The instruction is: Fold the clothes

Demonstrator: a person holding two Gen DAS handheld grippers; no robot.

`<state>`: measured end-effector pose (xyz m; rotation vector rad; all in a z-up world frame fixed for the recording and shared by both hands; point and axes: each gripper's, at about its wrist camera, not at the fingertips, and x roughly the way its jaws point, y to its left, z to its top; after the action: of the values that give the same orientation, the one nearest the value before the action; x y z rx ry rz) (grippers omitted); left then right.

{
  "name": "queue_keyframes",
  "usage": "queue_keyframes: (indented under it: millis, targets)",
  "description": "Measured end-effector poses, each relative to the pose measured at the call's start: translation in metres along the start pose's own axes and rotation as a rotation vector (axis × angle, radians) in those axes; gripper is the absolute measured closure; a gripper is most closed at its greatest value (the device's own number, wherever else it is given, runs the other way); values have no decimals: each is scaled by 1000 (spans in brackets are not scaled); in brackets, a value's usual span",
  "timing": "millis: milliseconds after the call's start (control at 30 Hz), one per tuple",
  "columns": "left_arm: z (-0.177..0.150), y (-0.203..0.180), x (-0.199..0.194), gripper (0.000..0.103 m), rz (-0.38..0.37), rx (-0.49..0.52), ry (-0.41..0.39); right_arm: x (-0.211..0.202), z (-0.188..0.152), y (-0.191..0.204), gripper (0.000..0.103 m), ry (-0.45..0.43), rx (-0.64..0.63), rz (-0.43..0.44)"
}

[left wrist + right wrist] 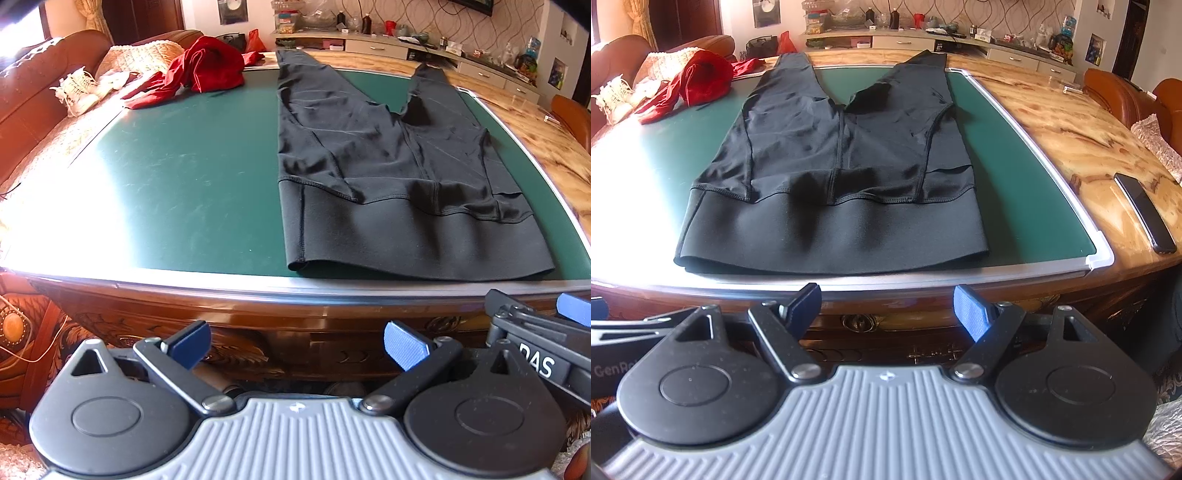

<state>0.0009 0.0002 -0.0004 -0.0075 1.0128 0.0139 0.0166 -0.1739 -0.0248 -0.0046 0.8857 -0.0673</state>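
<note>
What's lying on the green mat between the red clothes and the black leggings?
Nothing: in the left wrist view, bare green mat separates the red clothes from the black leggings.

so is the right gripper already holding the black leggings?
No. The right gripper is open and short of the table edge, while the black leggings lie flat and untouched on the green mat.

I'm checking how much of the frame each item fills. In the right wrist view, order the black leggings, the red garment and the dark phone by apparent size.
1. black leggings, largest by far.
2. red garment, bunched up farther away, so its true size is unsure.
3. dark phone, smallest.
</note>
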Motion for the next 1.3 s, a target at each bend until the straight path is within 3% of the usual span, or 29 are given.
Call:
queue_keyframes:
  millis: [1300]
  targets:
    - [-2,-3,5,0,28,21,7,2,-2,-1,16,7,20,10]
